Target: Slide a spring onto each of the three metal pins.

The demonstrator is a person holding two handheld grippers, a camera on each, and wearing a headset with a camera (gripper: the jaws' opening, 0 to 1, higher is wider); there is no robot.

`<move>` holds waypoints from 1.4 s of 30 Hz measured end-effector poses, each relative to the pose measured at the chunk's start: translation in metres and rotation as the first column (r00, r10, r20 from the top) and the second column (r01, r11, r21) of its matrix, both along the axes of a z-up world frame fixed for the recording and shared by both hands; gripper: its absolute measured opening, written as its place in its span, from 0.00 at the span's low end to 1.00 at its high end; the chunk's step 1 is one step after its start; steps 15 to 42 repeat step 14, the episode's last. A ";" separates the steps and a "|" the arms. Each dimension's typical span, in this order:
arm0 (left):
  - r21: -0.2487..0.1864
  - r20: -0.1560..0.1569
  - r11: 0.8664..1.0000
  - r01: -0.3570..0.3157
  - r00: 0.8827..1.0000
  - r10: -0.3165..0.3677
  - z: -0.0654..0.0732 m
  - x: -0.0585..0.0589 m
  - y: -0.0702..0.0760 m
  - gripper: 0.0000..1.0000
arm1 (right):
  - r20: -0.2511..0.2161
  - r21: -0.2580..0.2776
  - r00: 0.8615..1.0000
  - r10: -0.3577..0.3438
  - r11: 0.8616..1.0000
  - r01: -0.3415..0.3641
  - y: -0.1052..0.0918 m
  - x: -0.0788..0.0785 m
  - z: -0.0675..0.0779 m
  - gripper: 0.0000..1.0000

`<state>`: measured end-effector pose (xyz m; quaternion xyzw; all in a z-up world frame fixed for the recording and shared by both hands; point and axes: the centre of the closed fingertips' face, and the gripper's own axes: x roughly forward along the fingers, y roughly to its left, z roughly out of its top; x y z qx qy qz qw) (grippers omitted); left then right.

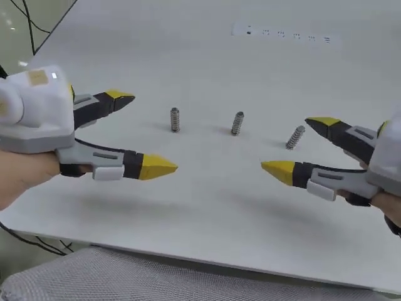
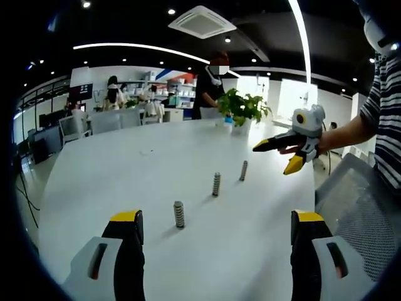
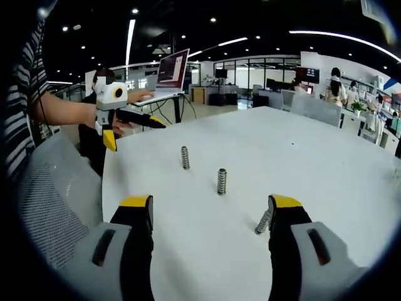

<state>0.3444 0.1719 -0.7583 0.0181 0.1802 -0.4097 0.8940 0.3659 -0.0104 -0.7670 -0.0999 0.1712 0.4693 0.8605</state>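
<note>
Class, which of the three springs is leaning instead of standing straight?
The spring nearest the right gripper; the other two stand upright.

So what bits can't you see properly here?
- Metal pins: every view, the springs cover them, so I cannot confirm them.
- Leaning spring, top end: right gripper view, behind the right gripper's fingertip.
- Marks on the far white strip: head view, too small to read.

No legible text, label, brand or number. Small dark marks on white strip (image 1: pixel 285 34) at table (image 1: pixel 207 213) far edge: too small to read.
</note>
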 end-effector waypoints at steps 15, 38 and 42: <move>-0.014 0.015 1.000 -0.003 1.000 0.003 0.003 -0.015 0.002 0.97 | -0.041 0.081 0.999 -0.033 0.996 0.036 -0.023 -0.012 0.001 1.00; -0.014 0.015 1.000 -0.003 1.000 0.003 0.003 -0.015 0.002 0.97 | -0.041 0.081 0.999 -0.033 0.996 0.036 -0.023 -0.012 0.001 1.00; -0.014 0.015 1.000 -0.003 1.000 0.003 0.003 -0.015 0.002 0.97 | -0.041 0.081 0.999 -0.033 0.996 0.036 -0.023 -0.012 0.001 1.00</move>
